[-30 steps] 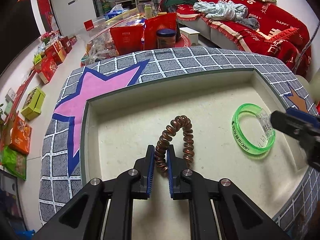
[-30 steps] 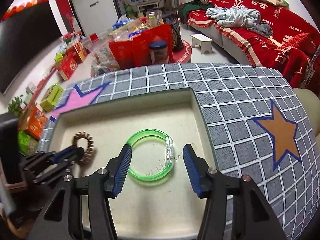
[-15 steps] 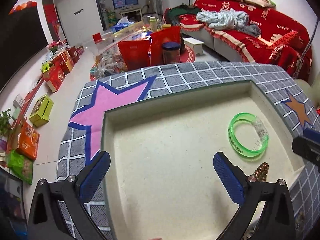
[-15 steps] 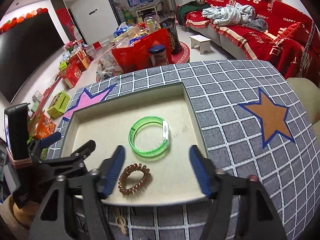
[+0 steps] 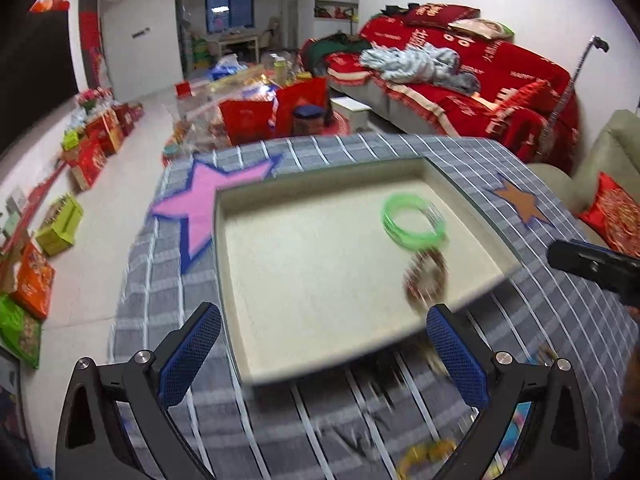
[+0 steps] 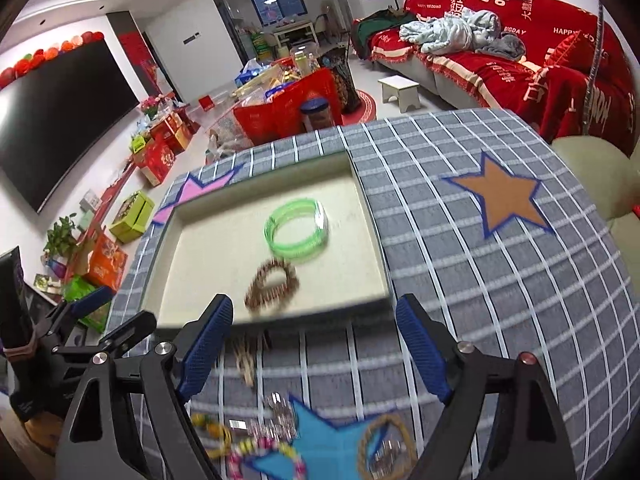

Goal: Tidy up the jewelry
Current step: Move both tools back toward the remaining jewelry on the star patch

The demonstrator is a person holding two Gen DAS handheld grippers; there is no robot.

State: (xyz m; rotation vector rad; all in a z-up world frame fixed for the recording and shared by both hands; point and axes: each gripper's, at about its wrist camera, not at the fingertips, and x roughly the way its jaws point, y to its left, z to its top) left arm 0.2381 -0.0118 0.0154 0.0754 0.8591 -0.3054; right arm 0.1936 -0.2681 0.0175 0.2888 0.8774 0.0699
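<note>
Jaws of left gripper (image 5: 323, 356) gape empty; right gripper (image 6: 312, 344) jaws are opening, empty, near shallow beige tray (image 6: 362, 200) holding translucent green plastic bangle (image 6: 297, 229) beside coiled bronze hair tie (image 6: 272, 286).

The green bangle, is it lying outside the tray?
No, the green bangle lies inside the tray, just beyond the coiled brown hair tie.

Home living room: sofa (image 6: 520, 64), television (image 6: 60, 120)
</note>
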